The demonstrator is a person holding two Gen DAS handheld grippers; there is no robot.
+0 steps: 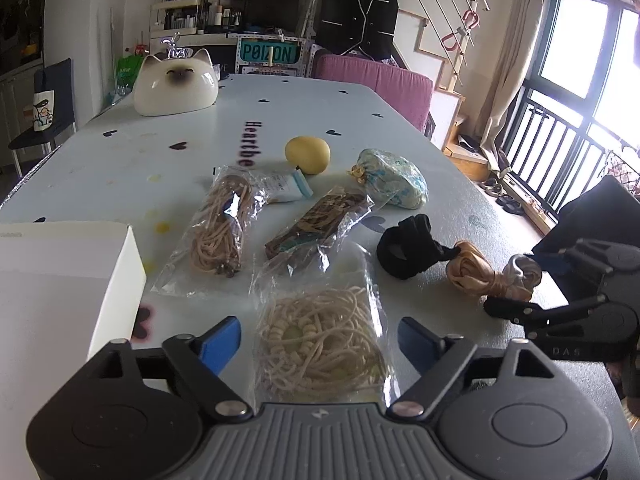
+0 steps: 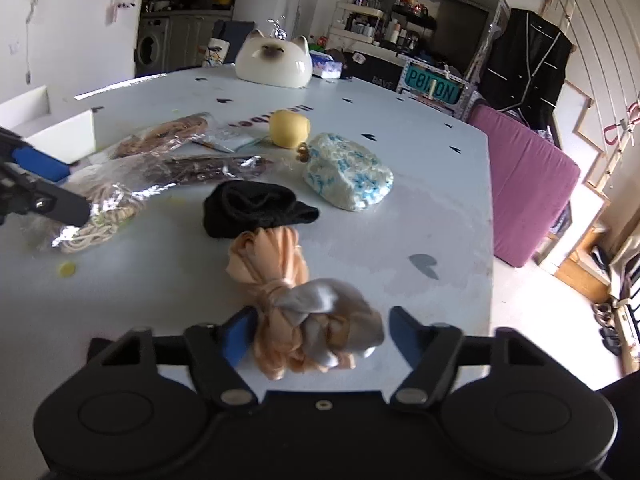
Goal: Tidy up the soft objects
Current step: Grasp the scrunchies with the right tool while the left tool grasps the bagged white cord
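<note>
A: Soft objects are spread across the table (image 1: 120, 152). From the left: white box (image 1: 60, 280) at the edge, then three clear bags of cord. The nearest cord bag (image 1: 324, 344) is framed between the blue fingertips (image 1: 220, 342) of the left gripper (image 1: 320, 344), jaws spread wide, nothing clamped.

B: Further right?

A: Black sock bundle (image 2: 256, 210) mid-table, yellow ball (image 2: 289, 128) and blue-patterned pouch (image 2: 347, 177) behind it. The peach satin bundle (image 2: 288, 304) is seen touching the sock, its near knotted end lying between the fingers of the right gripper (image 2: 318, 334). Jaws wide; whether the pads touch fabric cannot be told.

B: Background?

A: Cat-shaped ceramic (image 2: 274, 63) at the far edge.
</note>
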